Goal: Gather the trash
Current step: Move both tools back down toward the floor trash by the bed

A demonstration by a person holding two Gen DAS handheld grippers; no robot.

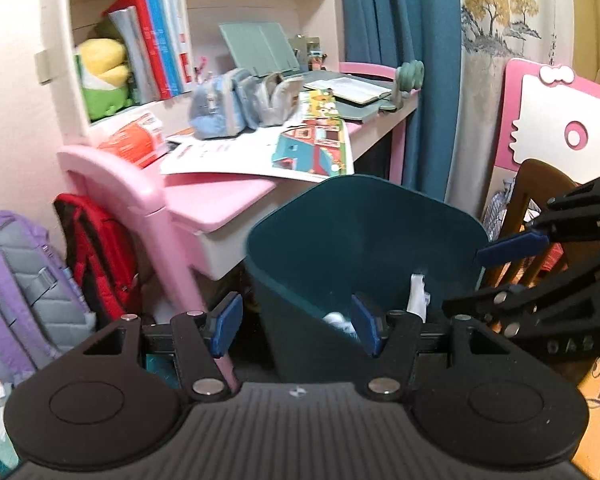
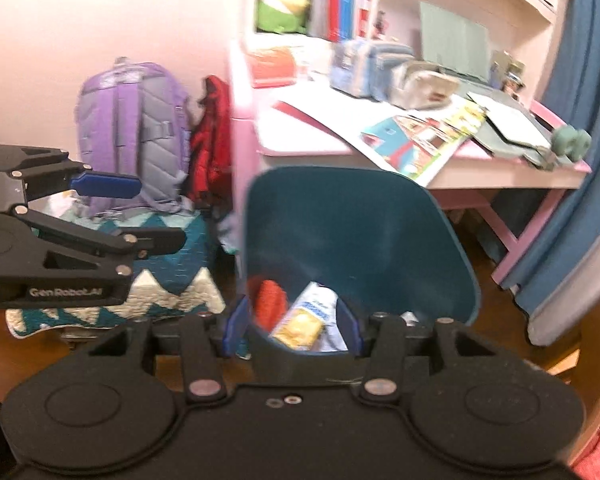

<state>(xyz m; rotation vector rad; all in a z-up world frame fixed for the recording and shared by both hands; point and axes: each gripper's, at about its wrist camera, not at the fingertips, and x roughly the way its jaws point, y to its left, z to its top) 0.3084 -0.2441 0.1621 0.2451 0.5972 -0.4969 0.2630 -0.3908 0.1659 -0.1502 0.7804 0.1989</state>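
I held both the left hand-held gripper (image 1: 296, 326) and right hand-held gripper (image 2: 296, 330) released and empty above the teal bin (image 2: 356, 240), wrappers (image 2: 304, 320) apparently already dropped inside.

One teal bin (image 2: 360, 232), two backpacks (image 2: 136, 136), one pink desk (image 1: 216, 196), two grippers (image 1: 296, 324).

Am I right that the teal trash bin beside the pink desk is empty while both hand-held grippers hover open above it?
Not quite: the teal trash bin is not empty. The right wrist view shows a red item and a yellow-and-blue wrapper inside. It does stand beside the pink desk, with both grippers open.
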